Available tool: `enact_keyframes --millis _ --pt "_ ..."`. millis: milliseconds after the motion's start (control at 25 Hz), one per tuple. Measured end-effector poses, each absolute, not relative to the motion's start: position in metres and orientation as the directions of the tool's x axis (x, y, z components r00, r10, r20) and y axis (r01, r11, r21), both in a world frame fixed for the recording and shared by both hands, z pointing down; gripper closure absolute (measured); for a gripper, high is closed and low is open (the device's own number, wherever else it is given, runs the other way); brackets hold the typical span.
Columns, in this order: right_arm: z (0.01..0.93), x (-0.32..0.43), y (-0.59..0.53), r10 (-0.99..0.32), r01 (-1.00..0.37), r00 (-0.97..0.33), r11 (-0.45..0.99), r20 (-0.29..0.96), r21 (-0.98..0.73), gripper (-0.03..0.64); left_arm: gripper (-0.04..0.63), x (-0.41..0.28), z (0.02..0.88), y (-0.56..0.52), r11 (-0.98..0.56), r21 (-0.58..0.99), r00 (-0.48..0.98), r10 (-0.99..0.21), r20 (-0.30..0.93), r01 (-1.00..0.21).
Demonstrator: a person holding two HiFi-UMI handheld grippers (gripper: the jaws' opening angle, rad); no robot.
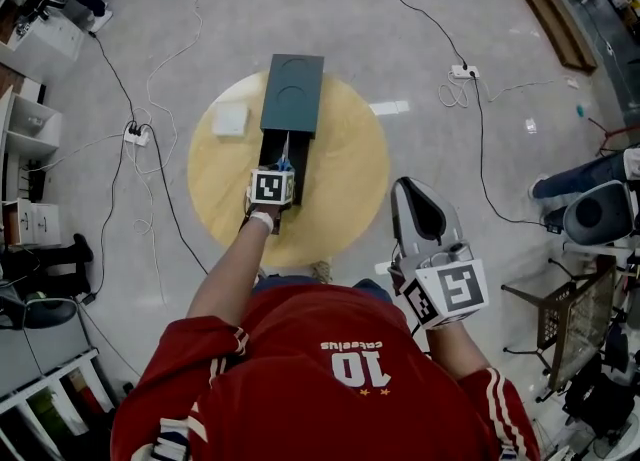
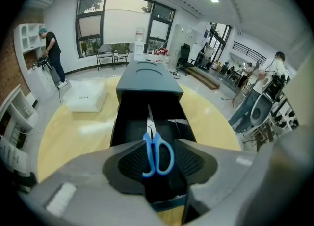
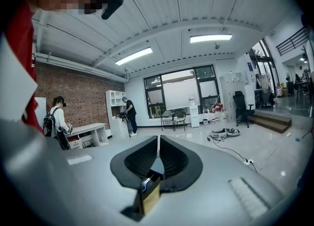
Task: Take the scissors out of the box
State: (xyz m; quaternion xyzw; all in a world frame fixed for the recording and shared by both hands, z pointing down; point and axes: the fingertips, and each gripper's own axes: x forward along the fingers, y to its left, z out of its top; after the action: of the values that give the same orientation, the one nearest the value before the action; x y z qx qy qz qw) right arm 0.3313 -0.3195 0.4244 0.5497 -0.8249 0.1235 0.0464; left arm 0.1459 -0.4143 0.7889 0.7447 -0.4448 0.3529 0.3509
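Scissors (image 2: 151, 137) look pinched by the left gripper (image 2: 159, 140); lift straight, blades clearing the box (image 2: 147, 79); right gripper (image 3: 158, 141) closed, empty.

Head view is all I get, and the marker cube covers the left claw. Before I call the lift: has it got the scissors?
Observer: Yes. The left gripper view shows the left claw shut on the blue-handled steel scissors, touching the handles on both sides.
Operator: Are they clear of the box?
Observer: No. The blades lie over the black inside of the long dark green box, pointing toward its closed end.
Operator: And the right claw?
Observer: The right gripper view shows the right claw shut with nothing in it, aimed out across the room, not at the box.
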Motion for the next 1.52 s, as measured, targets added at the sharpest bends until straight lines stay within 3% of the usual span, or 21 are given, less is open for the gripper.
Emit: enact_keyframes --millis 200,400,680,840,1520 --pt "0.43 0.335 -0.326 -0.897 -0.921 -0.384 0.355 0.218 -0.159 0.614 0.423 0.139 0.805 -0.417 -0.325 0.185 0.298 -0.341 0.891 -0.927" --pt "0.429 0.336 -0.328 -0.897 -0.92 -0.385 0.353 0.217 -0.169 0.614 0.423 0.141 0.825 -0.402 -0.269 0.221 0.274 -0.18 0.945 -0.937" --pt "0.431 0.342 -0.327 -0.901 -0.922 -0.377 0.342 0.217 -0.181 0.614 0.426 0.135 0.832 -0.409 -0.271 0.168 0.223 -0.183 0.958 -0.948" --pt "0.432 0.341 -0.328 -0.9 -0.922 -0.377 0.342 0.218 -0.184 0.614 0.489 0.133 0.839 -0.411 -0.297 0.144 0.205 -0.185 0.961 -0.944" --pt "0.425 0.339 -0.318 -0.892 -0.907 -0.409 0.375 0.193 -0.19 0.614 0.497 0.131 0.813 -0.403 -0.316 0.173 0.257 -0.245 0.935 -0.933"
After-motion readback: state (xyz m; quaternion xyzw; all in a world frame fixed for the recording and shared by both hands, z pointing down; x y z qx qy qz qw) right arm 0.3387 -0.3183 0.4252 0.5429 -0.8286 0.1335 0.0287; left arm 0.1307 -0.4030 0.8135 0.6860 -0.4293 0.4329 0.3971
